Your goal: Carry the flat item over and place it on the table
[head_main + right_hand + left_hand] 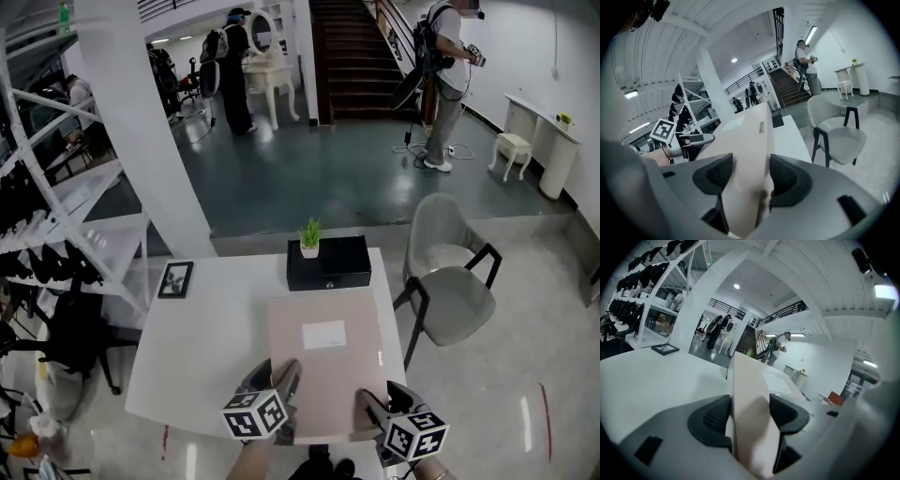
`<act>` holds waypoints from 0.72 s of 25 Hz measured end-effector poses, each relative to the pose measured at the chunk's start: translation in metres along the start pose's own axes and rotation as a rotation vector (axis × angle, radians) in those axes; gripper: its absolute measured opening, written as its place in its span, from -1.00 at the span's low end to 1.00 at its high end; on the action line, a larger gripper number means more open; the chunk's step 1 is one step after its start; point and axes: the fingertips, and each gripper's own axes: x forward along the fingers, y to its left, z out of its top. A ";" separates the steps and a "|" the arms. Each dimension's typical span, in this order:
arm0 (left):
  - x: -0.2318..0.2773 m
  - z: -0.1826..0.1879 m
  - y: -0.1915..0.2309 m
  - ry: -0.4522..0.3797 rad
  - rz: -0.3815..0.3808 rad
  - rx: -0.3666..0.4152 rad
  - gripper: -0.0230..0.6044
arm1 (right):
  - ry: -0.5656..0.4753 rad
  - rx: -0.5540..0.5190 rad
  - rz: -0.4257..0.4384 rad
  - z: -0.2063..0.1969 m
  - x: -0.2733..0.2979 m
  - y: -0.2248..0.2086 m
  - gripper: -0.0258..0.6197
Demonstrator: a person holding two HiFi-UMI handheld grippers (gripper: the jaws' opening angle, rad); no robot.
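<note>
Beige folder [326, 361] clamped in left gripper [277, 377], right gripper [380, 397], over table [211, 347].

Black rectangular box [328, 263], small green plant in white pot [309, 238] on its left end. Black-framed picture [175, 279] lying flat, well left. Grey padded chair with black legs [450, 281] at right

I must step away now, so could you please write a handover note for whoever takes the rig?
Left gripper: shut on the flat beige folder's near-left edge.
Right gripper: shut on its near-right edge.
Folder: held over the white table, short of the black box; whether it touches is unclear.
Done: carried to the table.
Left: lower it flat, open both, withdraw.
</note>
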 end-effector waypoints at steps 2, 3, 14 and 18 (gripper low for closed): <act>0.007 0.002 0.000 0.007 -0.006 0.002 -0.08 | -0.004 0.005 -0.008 0.003 0.004 -0.004 -0.15; 0.011 0.003 0.000 0.010 -0.009 0.007 -0.08 | -0.005 0.008 -0.012 0.003 0.005 -0.005 -0.15; 0.042 0.016 0.007 0.030 -0.017 0.027 -0.08 | -0.005 0.025 -0.038 0.015 0.030 -0.018 -0.15; 0.053 0.015 0.013 0.046 -0.006 0.023 -0.08 | 0.003 0.030 -0.047 0.015 0.039 -0.022 -0.15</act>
